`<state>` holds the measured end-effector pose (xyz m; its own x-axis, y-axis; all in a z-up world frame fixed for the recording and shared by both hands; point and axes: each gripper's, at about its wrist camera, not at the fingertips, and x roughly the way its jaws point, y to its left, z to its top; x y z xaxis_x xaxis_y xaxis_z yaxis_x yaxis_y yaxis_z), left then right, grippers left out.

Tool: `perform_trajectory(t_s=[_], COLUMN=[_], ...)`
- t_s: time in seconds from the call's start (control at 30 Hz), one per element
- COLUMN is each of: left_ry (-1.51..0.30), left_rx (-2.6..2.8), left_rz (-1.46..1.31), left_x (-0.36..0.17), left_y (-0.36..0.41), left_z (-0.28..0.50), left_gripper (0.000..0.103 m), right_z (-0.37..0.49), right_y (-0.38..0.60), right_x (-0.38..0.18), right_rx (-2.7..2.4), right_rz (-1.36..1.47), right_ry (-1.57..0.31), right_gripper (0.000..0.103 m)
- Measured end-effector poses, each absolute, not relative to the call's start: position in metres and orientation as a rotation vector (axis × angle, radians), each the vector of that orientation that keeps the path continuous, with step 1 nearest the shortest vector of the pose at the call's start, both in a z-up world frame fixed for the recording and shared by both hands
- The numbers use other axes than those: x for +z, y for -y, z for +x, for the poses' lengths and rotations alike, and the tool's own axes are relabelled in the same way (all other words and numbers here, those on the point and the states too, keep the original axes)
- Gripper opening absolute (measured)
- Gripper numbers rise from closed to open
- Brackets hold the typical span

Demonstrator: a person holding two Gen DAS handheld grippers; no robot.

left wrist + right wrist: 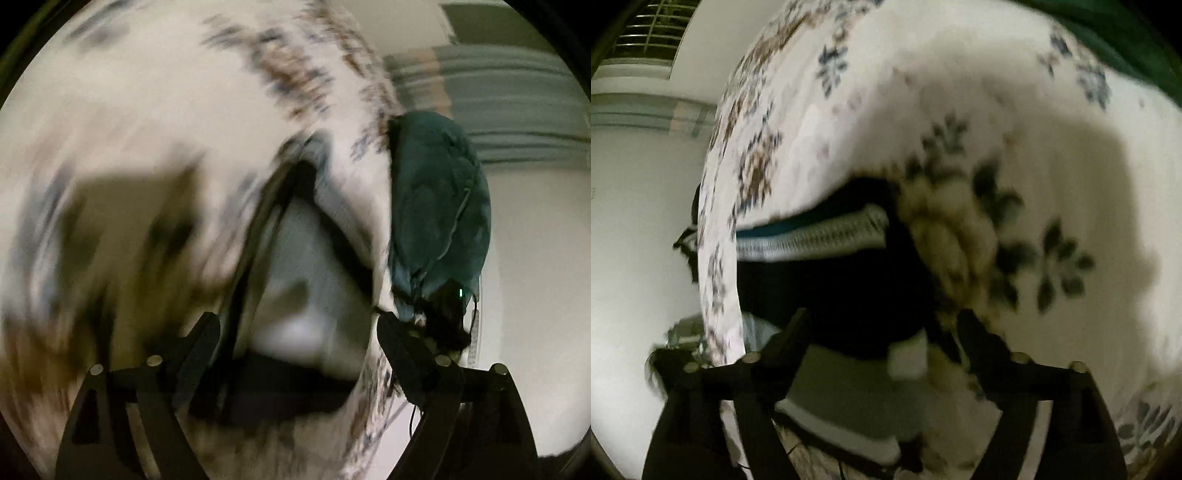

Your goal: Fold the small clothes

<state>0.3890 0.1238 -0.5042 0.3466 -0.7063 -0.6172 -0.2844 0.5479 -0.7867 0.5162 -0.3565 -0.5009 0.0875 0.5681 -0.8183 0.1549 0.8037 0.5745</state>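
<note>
Soft black garment [849,295] with ribbed pale band lies on floral cloth [960,92].

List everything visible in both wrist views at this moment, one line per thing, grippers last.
Floral printed bed sheet: one, white with blue and brown flowers, fills both views.
Dark garment with pale ribbed band: one, black and grey-white, on the sheet, ahead of the right gripper.
Teal cloth: one, blue-green, at the sheet's edge, right in left view.
Left gripper: black, jaws open, blurred.
Right gripper: black, jaws open over the garment.
</note>
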Motion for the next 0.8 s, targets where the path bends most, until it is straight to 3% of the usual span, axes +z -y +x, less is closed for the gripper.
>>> perform_trajectory(t_s=[0.2,0.47,0.6,0.63,0.7,0.73,0.8], left_ry=[-1.287,-1.157,-1.077,-1.047,-1.017,-1.013,-1.022], left_rx=[-0.264,-0.238,-0.153,-0.134,-0.124,-0.124,-0.154], left_rz=[-1.292,-1.372,-1.410,-1.417,-1.403,-1.389,-1.353], left_x=[-0.551,-0.590,-0.584,-0.580,-0.571,-0.565,-0.553], left_y=[-0.082,-0.038,-0.042,-0.045,-0.052,-0.056,-0.066], left_z=[0.298,0.357,0.367,0.370,0.376,0.380,0.390], left_gripper=[0.087,0.087,0.086,0.069,0.039,0.036,0.034], right_z=[0.514,0.546,0.549,0.549,0.546,0.543,0.536], right_y=[0.360,0.329,0.314,0.315,0.313,0.311,0.308], right_x=[-0.540,-0.578,-0.582,-0.581,-0.579,-0.580,-0.571], right_rx=[0.425,0.526,0.522,0.525,0.530,0.525,0.510], right_rz=[0.703,0.852,0.824,0.828,0.837,0.844,0.820], right_ry=[-1.524,-1.514,-1.501,-1.492,-1.482,-1.487,-1.454], right_gripper=[0.088,0.090,0.090,0.086,0.044,0.033,0.024])
